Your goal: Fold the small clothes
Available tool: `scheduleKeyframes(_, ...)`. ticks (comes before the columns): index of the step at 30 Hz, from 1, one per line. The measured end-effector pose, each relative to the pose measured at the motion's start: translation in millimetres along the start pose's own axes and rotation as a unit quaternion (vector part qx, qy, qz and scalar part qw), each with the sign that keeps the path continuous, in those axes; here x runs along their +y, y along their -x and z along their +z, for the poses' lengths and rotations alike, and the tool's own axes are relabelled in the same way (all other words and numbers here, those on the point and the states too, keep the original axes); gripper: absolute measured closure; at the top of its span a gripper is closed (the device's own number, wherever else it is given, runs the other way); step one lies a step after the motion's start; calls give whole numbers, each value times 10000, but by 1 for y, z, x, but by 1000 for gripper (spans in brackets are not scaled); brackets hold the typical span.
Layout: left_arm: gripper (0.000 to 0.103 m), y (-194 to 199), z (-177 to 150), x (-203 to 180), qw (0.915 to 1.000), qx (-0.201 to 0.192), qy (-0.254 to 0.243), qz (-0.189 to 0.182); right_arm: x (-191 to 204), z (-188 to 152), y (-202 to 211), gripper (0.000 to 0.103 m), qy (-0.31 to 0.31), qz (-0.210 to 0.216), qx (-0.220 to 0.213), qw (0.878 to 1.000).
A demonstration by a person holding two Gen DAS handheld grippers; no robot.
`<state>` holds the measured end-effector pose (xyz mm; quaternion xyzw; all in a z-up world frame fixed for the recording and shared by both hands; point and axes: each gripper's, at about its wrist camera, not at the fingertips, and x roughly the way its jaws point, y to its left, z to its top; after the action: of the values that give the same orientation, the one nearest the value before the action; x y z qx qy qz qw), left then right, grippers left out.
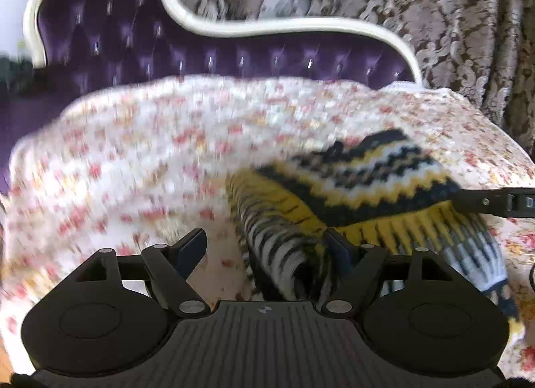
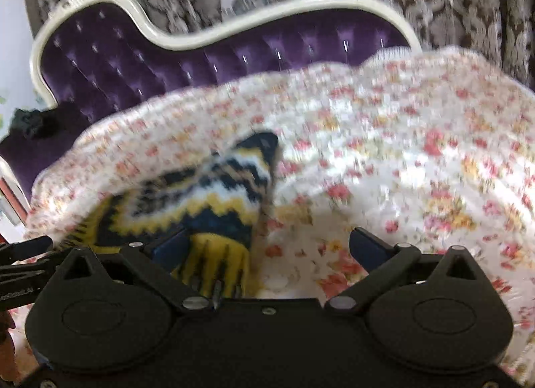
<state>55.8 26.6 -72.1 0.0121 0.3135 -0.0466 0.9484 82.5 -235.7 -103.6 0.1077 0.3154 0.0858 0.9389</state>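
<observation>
Nearest my left camera, the left gripper (image 1: pixel 265 244) stands with its fingers spread and released; the ribbed yellow-and-black edge of the knitted garment (image 1: pixel 351 184) lies loose between them, brushing the right finger (image 1: pixel 337 244), with no pad pressing on it. Nearest my right camera, the right gripper (image 2: pixel 272 244) is likewise spread wide and released; the garment's (image 2: pixel 207 194) yellow ribbed hem rests against its left finger (image 2: pixel 174 244), while the right finger (image 2: pixel 367 242) stands clear over bare cloth. From the left view the garment spreads from 12 toward 2 o'clock, zigzag bands of black, white, tan and yellow uppermost, and the right gripper's finger tip (image 1: pixel 495 202) enters at 3 o'clock, touching its dark edge. Beneath it lies the floral bedspread (image 1: pixel 133 160), blurred. Beyond, at 11 o'clock, rises the purple tufted settee (image 1: pixel 133 36) with a cream frame, and behind that hangs the patterned brown curtain (image 1: pixel 451 20).
</observation>
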Motion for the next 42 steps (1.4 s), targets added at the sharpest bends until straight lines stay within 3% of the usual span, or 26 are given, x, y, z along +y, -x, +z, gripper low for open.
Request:
scheduleKeyframes(3, 19, -7, -7, 14, 9992, 102, 339, -176, -3, -9, -12, 1, 1, -83, 239, 9997)
scheduleKeyframes(6, 16, -9, -10, 14, 9991, 178, 352, -123, -6, -17, -19, 2, -51, -37, 329, 9994)
scheduleKeyframes(10, 8, -13, -15, 11, 9990, 148, 418, 50, -4, -22, -16, 2, 34, -84, 255, 9996)
scheduleKeyframes(13, 8, -9, -13, 7, 9989, 108, 434, 117, -4, -23, -14, 1, -14, -51, 186, 9998)
scheduleKeyframes(20, 10, 23, -1, -19, 9961, -254, -243, 814, -9, -20, 1, 1, -365, 138, 114, 9992)
scheduleKeyframes(23, 10, 44, 1, -37, 9897, -551, -629, 1163, -5, -20, 18, 1, -333, 170, -37, 9993)
scheduleKeyframes(26, 9, 64, 1, -58, 9781, -828, -1048, 1599, -2, -19, 40, 1, -350, 206, -190, 9990)
scheduleKeyframes(28, 9, 78, 0, -65, 9758, -1090, -1160, 1496, 2, -18, 54, 1, -310, 184, -256, 9990)
scheduleKeyframes(30, 9, 90, 1, -66, 9818, -1131, -967, 1183, 8, -19, 68, 0, -171, 19, -366, 9992)
scheduleKeyframes(34, 9, 104, 3, -62, 9925, -838, -443, 772, 19, -22, 95, 1, 143, -231, -571, 9980)
scheduleKeyframes(40, 9, 116, -1, -57, 9961, -492, -229, 698, 38, -35, 127, 1, 568, -688, -898, 9920)
scheduleKeyframes(42, 9, 119, -5, -53, 9969, -385, -119, 669, 44, -41, 134, 1, 645, -659, -944, 9912)
